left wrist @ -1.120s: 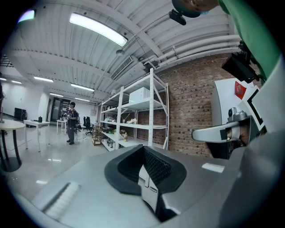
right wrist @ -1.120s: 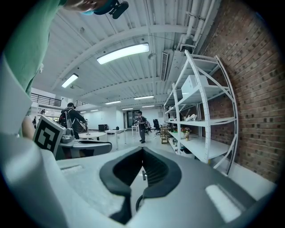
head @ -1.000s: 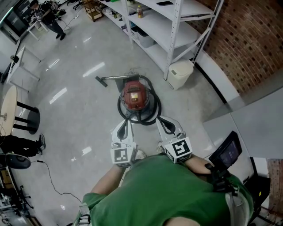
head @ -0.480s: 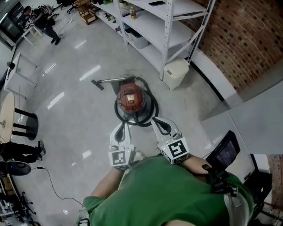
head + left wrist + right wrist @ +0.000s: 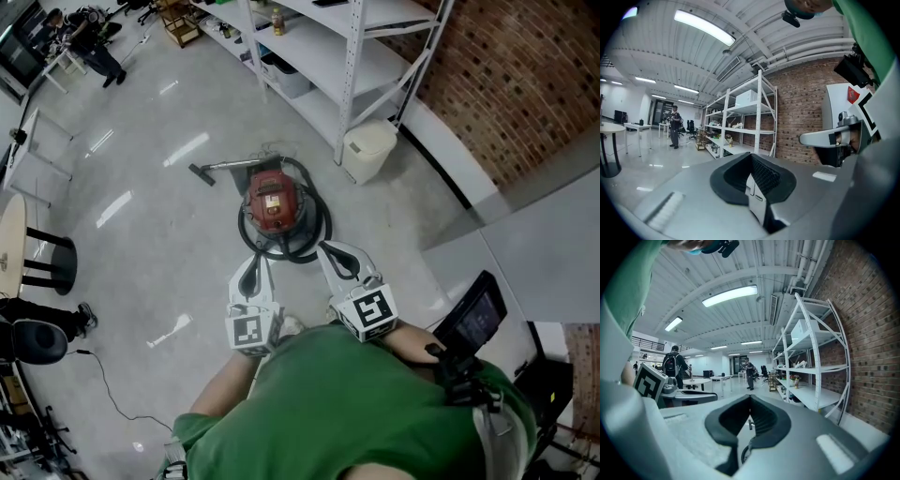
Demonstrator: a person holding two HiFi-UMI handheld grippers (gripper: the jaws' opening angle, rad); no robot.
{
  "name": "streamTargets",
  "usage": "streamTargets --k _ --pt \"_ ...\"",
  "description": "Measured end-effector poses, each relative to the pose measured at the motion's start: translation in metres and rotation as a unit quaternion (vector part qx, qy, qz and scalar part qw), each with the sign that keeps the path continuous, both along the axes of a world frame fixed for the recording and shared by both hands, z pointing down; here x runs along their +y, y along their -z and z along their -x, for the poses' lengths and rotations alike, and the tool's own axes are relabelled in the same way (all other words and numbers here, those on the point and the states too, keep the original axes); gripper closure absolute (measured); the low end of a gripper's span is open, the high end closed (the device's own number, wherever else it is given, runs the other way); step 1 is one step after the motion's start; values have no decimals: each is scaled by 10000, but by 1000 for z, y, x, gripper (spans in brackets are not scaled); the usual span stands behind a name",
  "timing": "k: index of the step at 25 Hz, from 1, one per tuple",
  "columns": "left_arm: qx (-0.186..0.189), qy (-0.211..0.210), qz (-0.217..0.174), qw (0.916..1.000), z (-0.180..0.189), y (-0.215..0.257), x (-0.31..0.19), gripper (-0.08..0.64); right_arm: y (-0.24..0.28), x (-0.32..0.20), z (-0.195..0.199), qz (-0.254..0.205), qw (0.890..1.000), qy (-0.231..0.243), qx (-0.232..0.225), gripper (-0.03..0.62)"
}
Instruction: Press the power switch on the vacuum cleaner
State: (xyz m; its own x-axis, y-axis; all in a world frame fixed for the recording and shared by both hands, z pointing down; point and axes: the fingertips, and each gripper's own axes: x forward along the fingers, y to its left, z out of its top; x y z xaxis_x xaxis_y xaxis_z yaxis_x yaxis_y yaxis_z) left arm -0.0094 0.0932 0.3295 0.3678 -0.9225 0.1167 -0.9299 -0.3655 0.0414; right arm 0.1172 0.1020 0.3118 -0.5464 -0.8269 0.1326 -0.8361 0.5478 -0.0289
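On a glossy pale grey workshop floor, a red vacuum cleaner stands ringed by its coiled black hose. Its wand and nozzle lie stretched out behind it, toward the shelving. A person in a green shirt stands over the machine holding two tongs. The left gripper and the right gripper both point toward the cleaner, their tips near the edge of the hose ring as seen from above. Both pairs of jaws are pressed together with nothing between them. The gripper views look out level across the room and do not show the vacuum.

White metal shelving runs along a red brick wall, with a white lidded bin at its foot, near the cleaner. A round table sits at the left, and a thin cable trails across the floor. Strip lights line the ceiling; other people stand farther back in the hall.
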Motion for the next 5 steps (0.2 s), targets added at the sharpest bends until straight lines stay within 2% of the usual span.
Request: streamTargets --k 5 --pt "-18 50 69 10000 -2 -5 -1 552 1 -4 -1 -44 10000 39 6 589"
